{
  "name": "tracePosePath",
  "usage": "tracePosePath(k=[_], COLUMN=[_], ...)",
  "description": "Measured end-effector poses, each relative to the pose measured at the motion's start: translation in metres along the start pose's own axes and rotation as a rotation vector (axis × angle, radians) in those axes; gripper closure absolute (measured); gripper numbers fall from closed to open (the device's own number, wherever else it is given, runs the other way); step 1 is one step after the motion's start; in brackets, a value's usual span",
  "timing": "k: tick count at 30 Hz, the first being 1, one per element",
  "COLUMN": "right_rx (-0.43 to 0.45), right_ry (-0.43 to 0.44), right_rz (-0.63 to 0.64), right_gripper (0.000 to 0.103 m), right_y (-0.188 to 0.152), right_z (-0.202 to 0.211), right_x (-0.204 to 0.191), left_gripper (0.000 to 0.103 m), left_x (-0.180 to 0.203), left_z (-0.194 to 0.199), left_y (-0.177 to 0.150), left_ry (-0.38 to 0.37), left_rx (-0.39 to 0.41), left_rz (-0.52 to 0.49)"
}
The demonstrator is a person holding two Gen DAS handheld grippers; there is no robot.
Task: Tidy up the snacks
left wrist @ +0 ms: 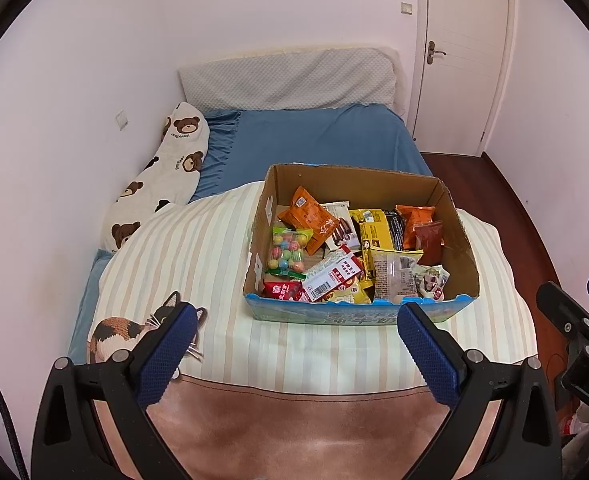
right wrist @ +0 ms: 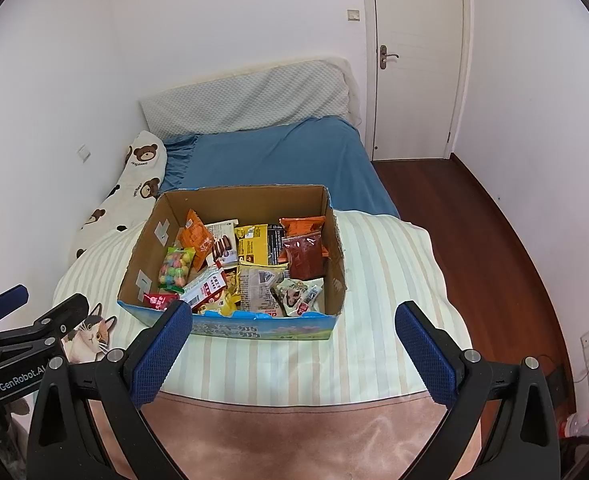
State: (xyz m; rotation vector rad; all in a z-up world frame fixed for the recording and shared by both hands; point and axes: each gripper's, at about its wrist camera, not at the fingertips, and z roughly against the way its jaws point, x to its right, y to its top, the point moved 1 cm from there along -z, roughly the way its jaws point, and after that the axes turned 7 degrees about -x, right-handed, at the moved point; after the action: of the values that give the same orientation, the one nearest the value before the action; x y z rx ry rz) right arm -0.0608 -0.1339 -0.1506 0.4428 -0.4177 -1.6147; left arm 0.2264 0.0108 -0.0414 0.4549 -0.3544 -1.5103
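Both grippers, left (left wrist: 296,320) and right (right wrist: 292,318), hover with jaws spread before the snack box (left wrist: 358,312) on the bed (left wrist: 318,136)

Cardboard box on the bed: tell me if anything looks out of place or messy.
The snack packets lie jumbled and overlapping in the cardboard box, unsorted. The box's top edges look rough, with no flaps. Nothing has spilled onto the striped quilt.
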Motion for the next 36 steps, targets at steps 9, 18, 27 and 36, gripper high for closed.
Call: tracePosePath(k=[9, 18, 27, 36], right_rx=[-0.003, -0.003, -0.005, -0.005], right_ry=[-0.002, -0.003, 0.001, 0.001], right_rz=[0.001, 0.001, 0.000, 0.001], right_gripper=[0.000, 0.000, 0.000, 0.000], right_y=[0.0010, 0.0011, 0.0021, 0.0035], right_z=[-0.0003, -0.0011, -0.0043, -0.0063], right_x=[-0.0006, -0.0003, 0.0000, 0.0006], left_gripper=[0.000, 0.000, 0.000, 0.000], left_x=[0.0007, 0.0043, 0.0073, 0.0079], left_z=[0.0028, 0.0006, -0.0008, -0.0011], left_y=[0.0008, 0.0003, -0.0001, 0.0015], left_ry=[-0.003, -0.005, -0.002, -0.002], left_rx=[0.008, 0.004, 0.008, 0.010], left_rz=[-0.007, -0.019, -0.031, -0.035])
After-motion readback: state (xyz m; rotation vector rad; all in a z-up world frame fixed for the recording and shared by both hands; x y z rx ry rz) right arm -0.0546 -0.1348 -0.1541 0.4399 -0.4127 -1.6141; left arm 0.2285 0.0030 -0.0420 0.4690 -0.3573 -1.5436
